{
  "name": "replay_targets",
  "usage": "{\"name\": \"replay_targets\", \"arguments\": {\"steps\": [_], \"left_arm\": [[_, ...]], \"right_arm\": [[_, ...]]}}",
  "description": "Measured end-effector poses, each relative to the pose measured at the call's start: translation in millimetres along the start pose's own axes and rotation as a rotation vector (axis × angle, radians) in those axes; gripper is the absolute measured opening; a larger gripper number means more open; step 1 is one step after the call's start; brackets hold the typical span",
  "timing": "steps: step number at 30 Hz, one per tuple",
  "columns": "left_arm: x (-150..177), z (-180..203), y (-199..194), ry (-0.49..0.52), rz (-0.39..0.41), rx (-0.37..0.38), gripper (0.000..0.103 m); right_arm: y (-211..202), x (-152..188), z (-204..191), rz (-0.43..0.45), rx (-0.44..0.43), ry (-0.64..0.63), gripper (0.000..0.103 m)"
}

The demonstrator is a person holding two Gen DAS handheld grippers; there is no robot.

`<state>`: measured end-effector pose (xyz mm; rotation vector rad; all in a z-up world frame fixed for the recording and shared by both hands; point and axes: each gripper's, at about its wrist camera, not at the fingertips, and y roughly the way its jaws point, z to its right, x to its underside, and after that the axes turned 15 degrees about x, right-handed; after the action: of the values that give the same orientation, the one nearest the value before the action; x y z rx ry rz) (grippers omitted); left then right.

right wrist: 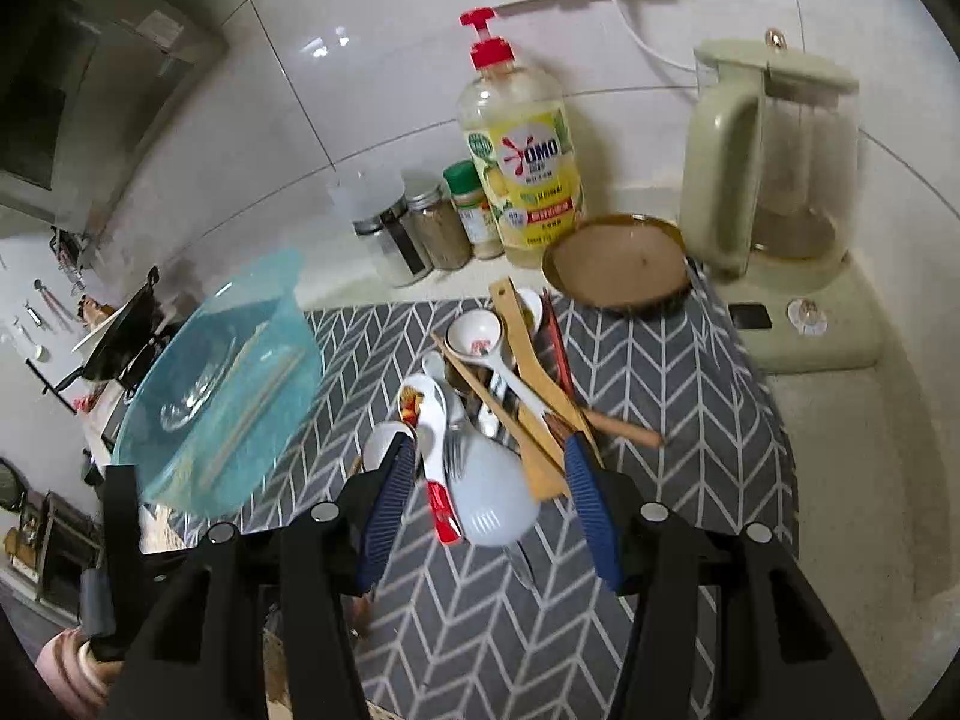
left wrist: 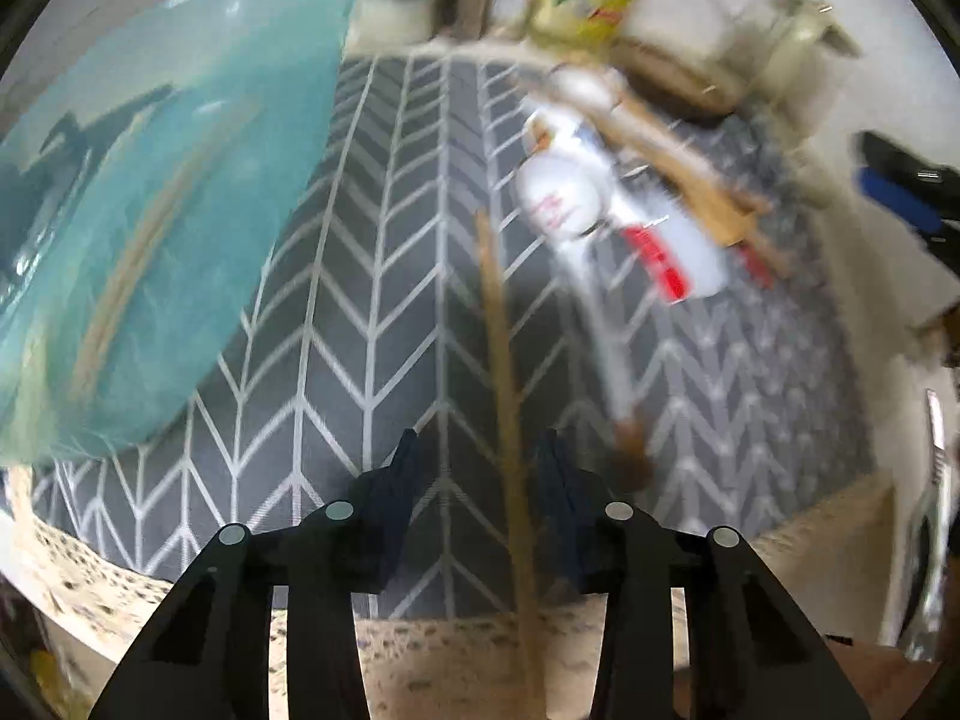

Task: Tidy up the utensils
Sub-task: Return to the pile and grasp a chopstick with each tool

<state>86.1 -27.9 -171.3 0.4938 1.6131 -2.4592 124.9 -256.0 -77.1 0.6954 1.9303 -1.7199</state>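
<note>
Left gripper [left wrist: 477, 450] jaws parted, a thin wooden chopstick [left wrist: 504, 372] running between them, contact unclear through blur. Right gripper [right wrist: 489, 462] wide open over the utensil pile [right wrist: 498, 384], frame center, on the grey chevron mat [right wrist: 660, 384]. Teal basin [right wrist: 222, 384] at left holds chopsticks. Desk [right wrist: 852, 480] at right.

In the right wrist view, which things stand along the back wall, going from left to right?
Clear cup → dark-labelled jar → spice jar → green-capped jar → yellow soap bottle → brown plate → green kettle.
</note>
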Motion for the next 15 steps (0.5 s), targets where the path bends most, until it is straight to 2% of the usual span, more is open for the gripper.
{"name": "replay_targets", "arguments": {"steps": [1,5,6,7,8,9,11,12,14,15], "left_arm": [[2,3,0,0.024,0.035,-0.018,0.041],[6,18,8,0.079,0.027,-0.108,0.04],[8,23,9,0.1,0.031,-0.122,0.034],[8,26,9,0.097,0.03,-0.103,0.016],[9,28,10,0.094,0.029,-0.112,0.008],[8,29,10,0.091,0.027,-0.123,0.007],[4,24,8,0.037,0.028,-0.09,0.007],[2,17,4,-0.012,0.032,-0.051,0.007],[-4,14,-6,-0.032,0.058,-0.038,0.007],[-7,17,-9,-0.027,0.07,-0.044,0.007]], "right_arm": [[1,1,3,0.001,-0.009,-0.007,0.051],[7,0,8,0.024,-0.015,-0.035,0.051],[10,-1,9,0.035,-0.015,-0.046,0.051],[14,-2,10,0.046,-0.014,-0.062,0.051],[21,-4,10,0.055,-0.007,-0.085,0.051],[27,-5,10,0.056,0.0,-0.103,0.051],[43,-8,7,0.046,-0.007,-0.156,0.051],[50,-9,5,0.038,-0.018,-0.179,0.05],[66,-9,-3,0.031,-0.058,-0.244,0.049],[70,-9,-8,0.034,-0.07,-0.277,0.044]]}}
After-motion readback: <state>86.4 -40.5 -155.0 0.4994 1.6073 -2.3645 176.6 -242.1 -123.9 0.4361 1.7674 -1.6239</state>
